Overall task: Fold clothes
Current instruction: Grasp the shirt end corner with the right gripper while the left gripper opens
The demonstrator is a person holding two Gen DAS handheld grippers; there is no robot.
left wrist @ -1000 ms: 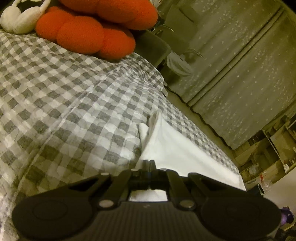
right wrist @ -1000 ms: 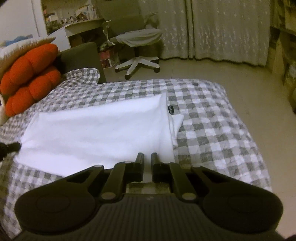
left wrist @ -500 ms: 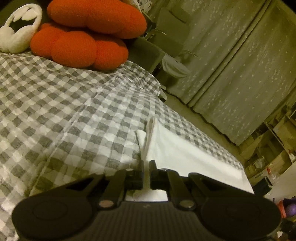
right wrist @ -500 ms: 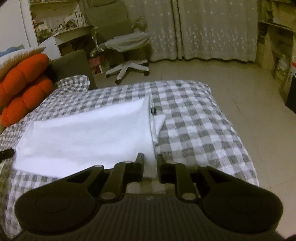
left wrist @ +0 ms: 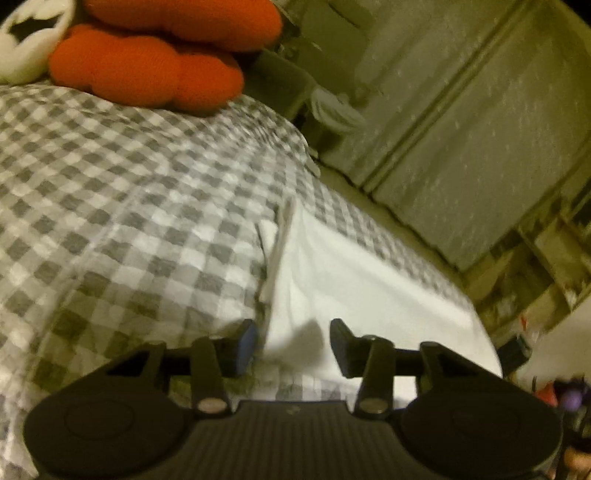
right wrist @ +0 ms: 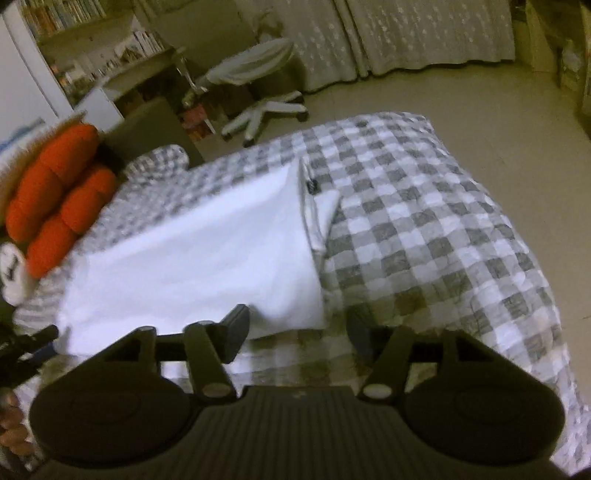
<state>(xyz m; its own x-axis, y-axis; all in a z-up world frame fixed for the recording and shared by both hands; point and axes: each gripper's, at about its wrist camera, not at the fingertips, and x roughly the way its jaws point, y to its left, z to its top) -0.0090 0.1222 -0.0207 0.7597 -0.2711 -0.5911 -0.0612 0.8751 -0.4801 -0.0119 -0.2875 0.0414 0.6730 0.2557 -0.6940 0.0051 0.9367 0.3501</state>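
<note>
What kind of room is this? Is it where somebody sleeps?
Most likely a bedroom, yes. There is a bed with a checked cover, orange plush cushions at its head, and a swivel chair by a desk with bookshelves and long curtains.

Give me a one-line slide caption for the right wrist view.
Open right tool poised at the near corner of a folded white garment lying on a grey checked bedspread, orange cushions beyond.

checkered bed [right wrist: 424, 229] under folded white garment [right wrist: 207, 251]
</note>
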